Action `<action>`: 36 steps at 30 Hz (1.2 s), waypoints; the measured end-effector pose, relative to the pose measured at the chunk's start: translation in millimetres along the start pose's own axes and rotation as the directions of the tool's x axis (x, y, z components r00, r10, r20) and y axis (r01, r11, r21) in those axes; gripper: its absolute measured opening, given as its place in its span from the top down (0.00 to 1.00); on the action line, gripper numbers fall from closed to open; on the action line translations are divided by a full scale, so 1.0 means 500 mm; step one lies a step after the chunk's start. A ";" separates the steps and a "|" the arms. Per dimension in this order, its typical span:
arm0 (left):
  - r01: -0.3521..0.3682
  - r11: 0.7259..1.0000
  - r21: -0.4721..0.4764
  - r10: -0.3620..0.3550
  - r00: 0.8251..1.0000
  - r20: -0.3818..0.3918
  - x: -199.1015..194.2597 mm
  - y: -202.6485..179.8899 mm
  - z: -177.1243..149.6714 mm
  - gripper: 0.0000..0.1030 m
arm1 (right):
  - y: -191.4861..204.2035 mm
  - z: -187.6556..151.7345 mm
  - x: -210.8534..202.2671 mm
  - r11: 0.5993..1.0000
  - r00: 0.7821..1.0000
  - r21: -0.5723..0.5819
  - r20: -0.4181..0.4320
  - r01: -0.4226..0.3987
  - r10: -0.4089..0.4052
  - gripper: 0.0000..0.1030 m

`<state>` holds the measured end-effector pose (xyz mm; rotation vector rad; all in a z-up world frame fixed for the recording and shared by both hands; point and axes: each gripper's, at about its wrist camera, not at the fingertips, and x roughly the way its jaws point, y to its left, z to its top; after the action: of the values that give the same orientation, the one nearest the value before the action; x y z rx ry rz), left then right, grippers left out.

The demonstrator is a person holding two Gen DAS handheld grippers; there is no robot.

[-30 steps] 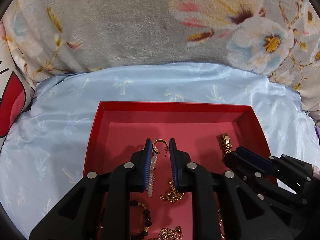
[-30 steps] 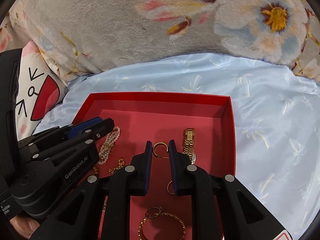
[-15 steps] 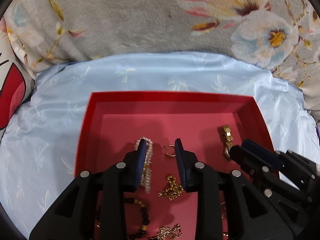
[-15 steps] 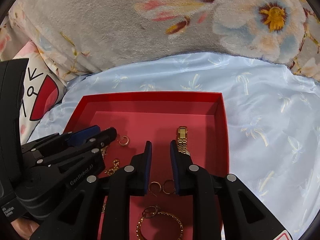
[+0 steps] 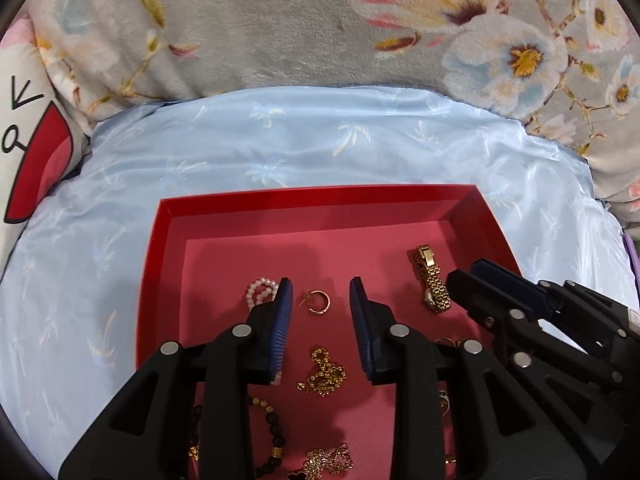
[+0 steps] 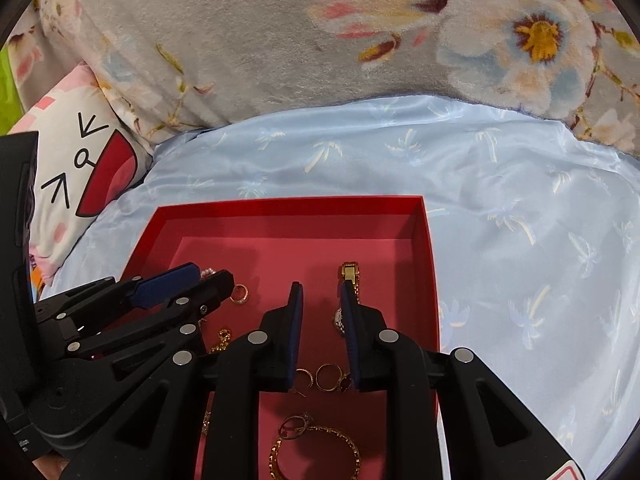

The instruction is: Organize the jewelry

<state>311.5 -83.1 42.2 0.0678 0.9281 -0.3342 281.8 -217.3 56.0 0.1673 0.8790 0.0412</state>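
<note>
Red tray [image 5: 164, 280], blue satin sheet [image 5: 320, 140], floral blanket [image 5: 260, 28]

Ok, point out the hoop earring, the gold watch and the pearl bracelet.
hoop earring [image 5: 319, 301]: left wrist view, on the hoop's curved band.
gold watch [image 5: 433, 280]: left wrist view, on the link strap's middle.
pearl bracelet [image 5: 261, 290]: left wrist view, on the beads' exposed loop.

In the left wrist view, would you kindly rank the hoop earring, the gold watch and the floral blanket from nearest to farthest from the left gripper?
1. Hoop earring: between the left gripper fingers.
2. Gold watch: to the right, in the red tray.
3. Floral blanket: beyond the tray.
</note>
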 end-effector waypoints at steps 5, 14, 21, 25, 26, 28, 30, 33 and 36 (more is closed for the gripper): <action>-0.011 1.000 -0.009 0.011 1.000 0.014 -0.032 0.004 -0.022 0.71 | 0.013 -0.028 -0.049 1.000 1.000 0.008 0.025 -0.007 0.007 0.77; -0.049 0.999 -0.008 0.050 0.996 0.075 -0.126 -0.013 -0.090 0.54 | 0.037 -0.099 -0.148 0.999 0.997 0.035 0.076 0.003 -0.006 0.68; -0.081 0.996 -0.022 0.083 0.991 0.105 -0.183 -0.014 -0.150 0.37 | 0.045 -0.157 -0.206 0.998 0.994 0.048 0.102 0.034 -0.039 0.54; -0.094 0.995 -0.038 0.098 0.988 0.117 -0.204 -0.011 -0.170 0.29 | 0.040 -0.176 -0.229 0.997 0.992 0.062 0.114 0.050 -0.057 0.43; -0.096 0.995 -0.038 0.100 0.988 0.117 -0.207 -0.011 -0.173 0.28 | 0.040 -0.182 -0.235 0.996 0.991 0.063 0.119 0.055 -0.063 0.41; -0.111 0.993 -0.039 0.115 0.986 0.122 -0.215 -0.011 -0.180 0.24 | 0.042 -0.193 -0.247 0.995 0.988 0.062 0.133 0.075 -0.082 0.38; -0.132 0.990 -0.040 0.136 0.982 0.131 -0.225 -0.012 -0.188 0.20 | 0.044 -0.201 -0.253 0.995 0.986 0.061 0.137 0.083 -0.091 0.36; -0.135 0.990 -0.041 0.140 0.981 0.131 -0.235 -0.011 -0.199 0.20 | 0.045 -0.214 -0.262 0.994 0.985 0.065 0.142 0.087 -0.096 0.33; -0.144 0.988 -0.046 0.149 0.979 0.136 -0.247 -0.010 -0.212 0.19 | 0.046 -0.228 -0.269 0.993 0.985 0.071 0.142 0.092 -0.101 0.32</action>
<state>159.8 -35.4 77.1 0.0782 0.7855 -0.1827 108.7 -194.1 91.1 0.1850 0.7418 -0.0893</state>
